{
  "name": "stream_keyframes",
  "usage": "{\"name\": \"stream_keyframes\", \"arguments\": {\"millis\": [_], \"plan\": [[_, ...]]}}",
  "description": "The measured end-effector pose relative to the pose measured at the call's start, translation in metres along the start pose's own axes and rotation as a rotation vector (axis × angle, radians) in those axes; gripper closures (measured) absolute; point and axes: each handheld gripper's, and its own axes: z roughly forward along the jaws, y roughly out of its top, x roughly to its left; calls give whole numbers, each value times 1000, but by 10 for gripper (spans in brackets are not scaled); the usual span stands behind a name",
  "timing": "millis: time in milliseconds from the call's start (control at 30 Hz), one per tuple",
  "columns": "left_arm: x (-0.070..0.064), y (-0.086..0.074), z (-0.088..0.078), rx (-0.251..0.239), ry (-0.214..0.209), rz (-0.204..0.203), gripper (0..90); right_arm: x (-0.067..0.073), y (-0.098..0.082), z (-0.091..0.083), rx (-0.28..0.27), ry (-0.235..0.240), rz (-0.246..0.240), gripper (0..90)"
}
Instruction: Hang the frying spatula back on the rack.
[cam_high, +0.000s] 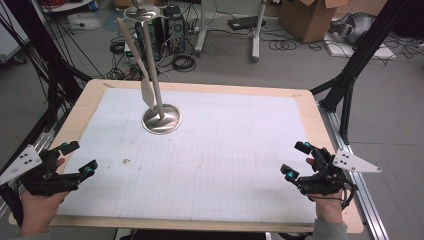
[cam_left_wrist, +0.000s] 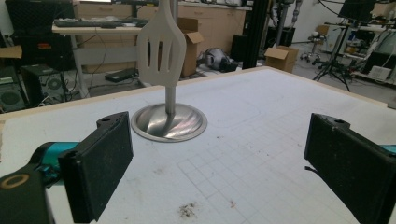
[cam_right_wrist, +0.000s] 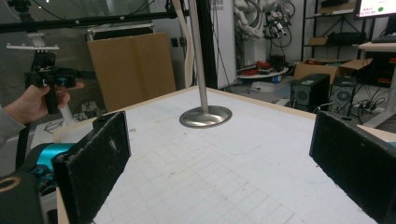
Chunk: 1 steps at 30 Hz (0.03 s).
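Observation:
A steel stand with a round base (cam_high: 161, 120) (cam_left_wrist: 169, 123) (cam_right_wrist: 206, 116) rises from the far left part of the white gridded mat (cam_high: 200, 150). A beige slotted spatula (cam_high: 136, 60) (cam_left_wrist: 161, 46) hangs from the stand's top, its blade just above the base. My left gripper (cam_high: 79, 160) (cam_left_wrist: 219, 172) rests at the mat's near left edge, open, nothing between its pads. My right gripper (cam_high: 296, 160) (cam_right_wrist: 219, 168) sits at the near right edge, also open and holding nothing. The other hand and its gripper (cam_right_wrist: 49, 81) appear far left in the right gripper view.
The mat lies on a wooden tabletop (cam_high: 320, 120). A small brown speck of dirt (cam_high: 125, 161) (cam_left_wrist: 187, 211) lies on the mat near the left gripper. Black frame struts (cam_high: 357, 60), cables and cardboard boxes (cam_high: 310, 17) stand on the floor beyond the table.

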Motion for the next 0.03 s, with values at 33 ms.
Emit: {"name": "stream_keyframes", "arguments": {"millis": [33], "plan": [[0,0,0,-3,2,-1,85,0,0,0,0,1,3,42]]}}
